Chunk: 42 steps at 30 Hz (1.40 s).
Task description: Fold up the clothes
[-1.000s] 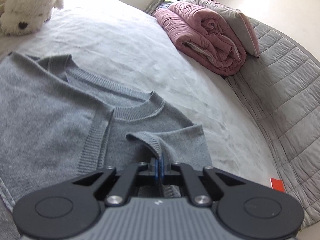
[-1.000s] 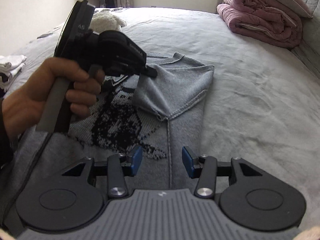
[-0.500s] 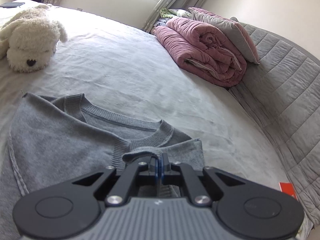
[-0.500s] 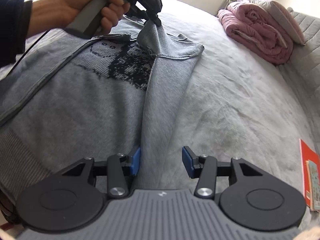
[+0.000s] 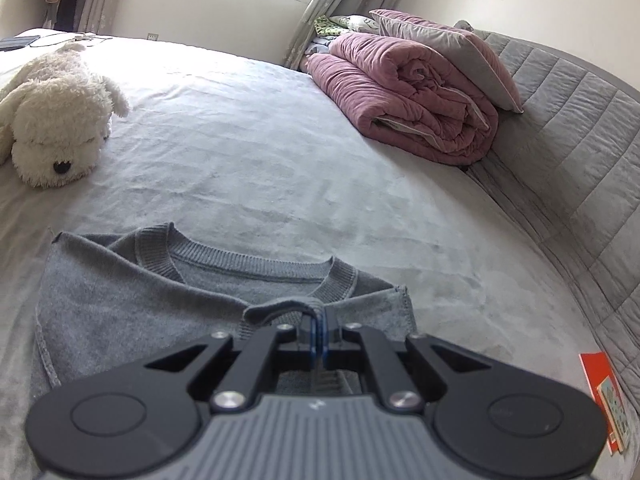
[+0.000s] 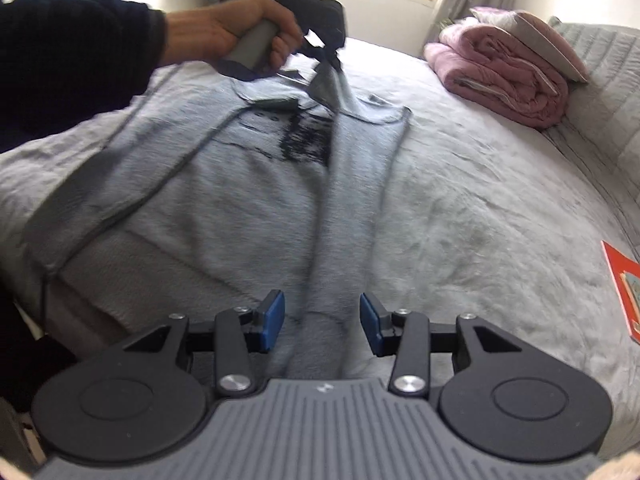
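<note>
Open bedspread (image 5: pixel 280 168) ahead, rolled quilt (image 5: pixel 408 96) probably blocking right

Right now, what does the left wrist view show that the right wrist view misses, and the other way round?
Only the left wrist view: the white plush dog on the bed, the sweater's ribbed neckline, and the left gripper shut on a fold of the grey sweater.

Only the right wrist view: the person's hand on the left gripper's handle, the dark knitted pattern on the sweater's front, and the right gripper, its jaws closing with the folded sleeve between them, untouched.

Both: the sweater, the rolled pink quilt, the orange card.
</note>
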Each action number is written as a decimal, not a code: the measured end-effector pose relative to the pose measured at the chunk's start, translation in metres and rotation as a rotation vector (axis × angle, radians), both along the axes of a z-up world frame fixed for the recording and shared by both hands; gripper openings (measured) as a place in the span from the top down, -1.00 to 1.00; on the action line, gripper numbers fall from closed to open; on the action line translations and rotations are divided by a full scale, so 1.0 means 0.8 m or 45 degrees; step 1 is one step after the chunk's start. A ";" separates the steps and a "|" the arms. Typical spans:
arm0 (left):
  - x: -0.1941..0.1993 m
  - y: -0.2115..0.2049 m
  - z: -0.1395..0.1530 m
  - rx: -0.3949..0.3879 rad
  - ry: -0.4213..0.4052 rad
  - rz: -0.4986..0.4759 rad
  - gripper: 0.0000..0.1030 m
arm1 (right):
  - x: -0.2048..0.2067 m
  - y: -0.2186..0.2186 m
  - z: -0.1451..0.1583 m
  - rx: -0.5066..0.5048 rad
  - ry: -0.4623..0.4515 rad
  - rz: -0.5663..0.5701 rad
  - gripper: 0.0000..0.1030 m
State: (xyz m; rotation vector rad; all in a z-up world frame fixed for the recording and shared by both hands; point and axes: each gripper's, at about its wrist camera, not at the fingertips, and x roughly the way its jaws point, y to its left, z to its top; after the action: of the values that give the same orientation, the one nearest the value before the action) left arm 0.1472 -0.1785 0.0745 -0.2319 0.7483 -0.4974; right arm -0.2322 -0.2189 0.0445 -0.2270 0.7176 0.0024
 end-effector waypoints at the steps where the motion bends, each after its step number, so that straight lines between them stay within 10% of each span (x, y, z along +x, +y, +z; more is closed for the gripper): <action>1: 0.001 -0.001 -0.002 0.004 0.004 0.000 0.95 | -0.005 0.004 0.002 -0.004 -0.018 0.019 0.14; 12: 0.010 -0.017 -0.007 -0.009 0.024 0.006 0.95 | -0.010 0.013 0.011 0.142 -0.058 0.140 0.63; 17: 0.009 -0.023 -0.017 0.028 0.033 0.003 0.95 | 0.009 0.017 -0.016 -0.090 0.005 0.007 0.62; 27: 0.008 -0.019 -0.017 0.010 0.034 0.004 0.95 | 0.021 0.001 -0.019 -0.064 0.053 -0.101 0.95; 42: 0.006 -0.030 -0.018 -0.007 0.040 -0.032 0.95 | 0.022 -0.051 -0.014 0.203 0.082 -0.302 0.79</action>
State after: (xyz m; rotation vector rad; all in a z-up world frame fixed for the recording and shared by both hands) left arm 0.1520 -0.2028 0.0598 -0.2363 0.7812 -0.5207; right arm -0.2149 -0.2594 0.0330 0.0118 0.8011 -0.1592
